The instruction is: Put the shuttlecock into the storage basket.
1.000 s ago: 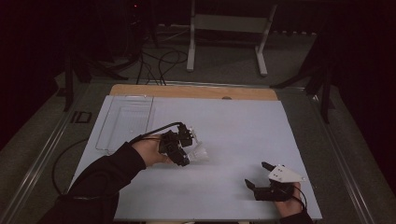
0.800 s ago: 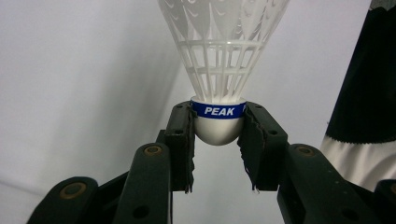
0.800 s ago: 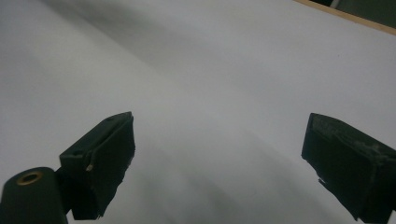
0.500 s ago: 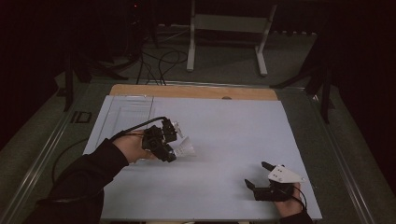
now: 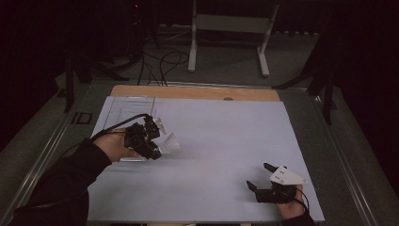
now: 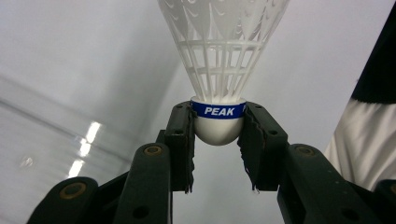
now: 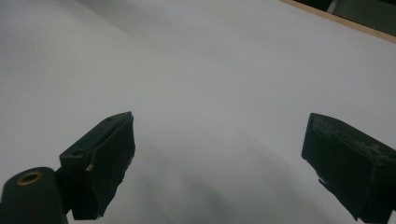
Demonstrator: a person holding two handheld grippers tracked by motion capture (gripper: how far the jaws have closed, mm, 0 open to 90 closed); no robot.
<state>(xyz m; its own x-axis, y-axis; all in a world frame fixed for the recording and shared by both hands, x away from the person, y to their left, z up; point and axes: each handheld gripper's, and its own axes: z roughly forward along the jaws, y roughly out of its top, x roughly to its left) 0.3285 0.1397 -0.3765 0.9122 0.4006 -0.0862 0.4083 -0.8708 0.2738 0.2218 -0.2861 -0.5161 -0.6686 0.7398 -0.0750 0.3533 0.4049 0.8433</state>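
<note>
Clear plastic tray (image 5: 126, 107), far left of the table: shallow, rectangular, glossy, edges faint against the white sheet; its near end is hidden behind the left hand. One tray counted.

Left gripper (image 5: 151, 141), black, hard plastic, cable looping back over the wrist. It is held above the sheet beside the tray's near right corner. In the left gripper view the jaws pinch one shuttlecock (image 6: 219, 70) by its rounded white cork base, pads pressed against both sides at the blue band printed PEAK. The skirt is white moulded plastic, a lattice of ribs flaring out into a cone; its wide end is cut off by the top of the left gripper view. In the high view it reads only as a pale translucent cone.

Table (image 5: 221, 136): matte white sheet, smooth, with a bare wooden strip along the far edge.

Right gripper (image 5: 261, 176), near right corner, resting low on the sheet, grey three-cornered plate on top. Its two jaws stand spread wide with nothing between them. The hand behind it is partly cut off at the bottom edge.
</note>
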